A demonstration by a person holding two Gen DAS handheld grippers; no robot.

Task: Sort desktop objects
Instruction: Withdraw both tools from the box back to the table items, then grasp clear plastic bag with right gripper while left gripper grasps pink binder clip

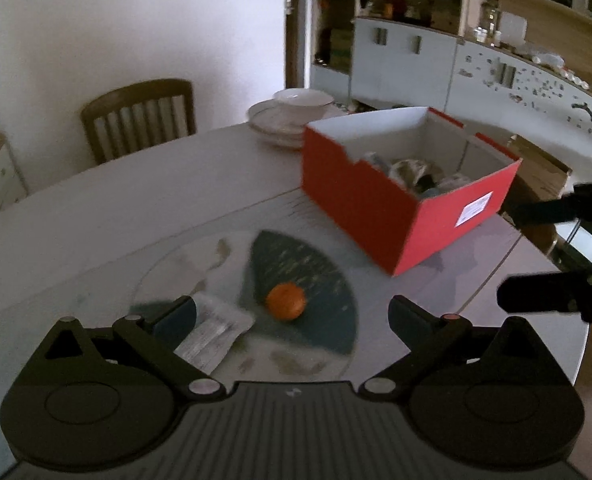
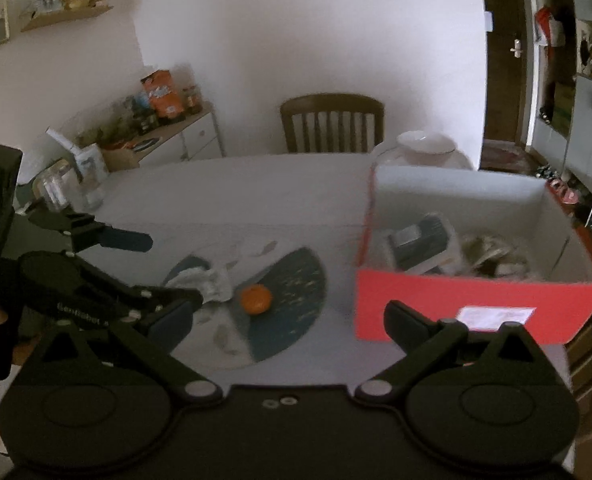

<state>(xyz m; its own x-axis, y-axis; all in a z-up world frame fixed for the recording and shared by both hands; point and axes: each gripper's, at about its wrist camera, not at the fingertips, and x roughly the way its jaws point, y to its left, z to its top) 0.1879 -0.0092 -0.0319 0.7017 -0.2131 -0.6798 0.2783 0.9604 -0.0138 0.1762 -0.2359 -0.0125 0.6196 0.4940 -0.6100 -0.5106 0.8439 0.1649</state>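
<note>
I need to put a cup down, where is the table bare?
Bare tabletop lies between the chair and the round mat, left of the red box. The mat's middle is crowded: an orange and a plastic packet. The box is full; bowls stand behind it.

Just ahead of the left gripper point(image 1: 292, 312), whose matt black plastic is looking dull, an orange point(image 1: 286, 301) is showing a finely dimpled skin. Beside the left finger, a clear plastic packet point(image 1: 216, 330) is glinting (crinkled). Farther ahead to the right, the red cardboard box point(image 1: 379, 216) is looking smooth, the table point(image 1: 96, 216) under it all glassy.
</note>
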